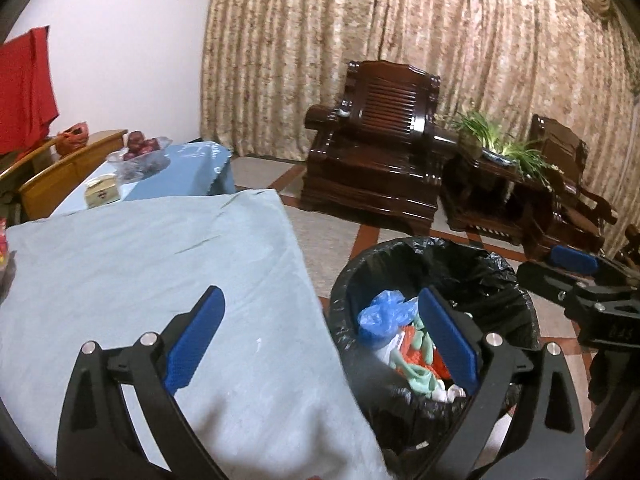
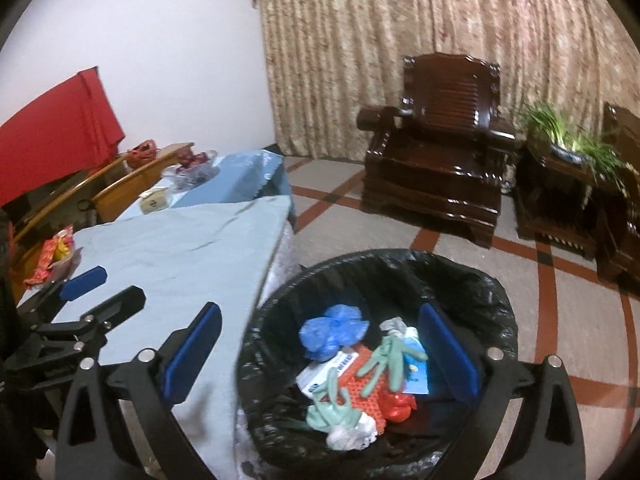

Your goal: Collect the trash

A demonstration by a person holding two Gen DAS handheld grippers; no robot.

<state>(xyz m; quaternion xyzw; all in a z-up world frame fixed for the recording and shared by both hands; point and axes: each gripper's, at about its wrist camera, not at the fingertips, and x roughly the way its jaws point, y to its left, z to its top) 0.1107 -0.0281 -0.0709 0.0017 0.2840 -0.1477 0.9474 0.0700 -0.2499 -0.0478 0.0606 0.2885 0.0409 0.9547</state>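
Both tools were spread apart and empty — the left tool (image 1: 320, 344) over the counter (image 1: 140, 264) edge, the right tool (image 2: 320, 354) above the bin (image 2: 460, 276). Gloves (image 2: 384, 360), a blue bag (image 2: 332, 330) and wrappers already lay inside; a few wrappers (image 2: 54, 256) remained on the counter's far corner.

I see a beige patterned curtain (image 1: 400, 40) behind a dark carved wooden armchair (image 1: 376, 136), a white wall (image 2: 160, 40) at left, and a pale tiled floor (image 2: 520, 304) crossed by red bands, with a potted green plant (image 1: 504, 140) alongside.
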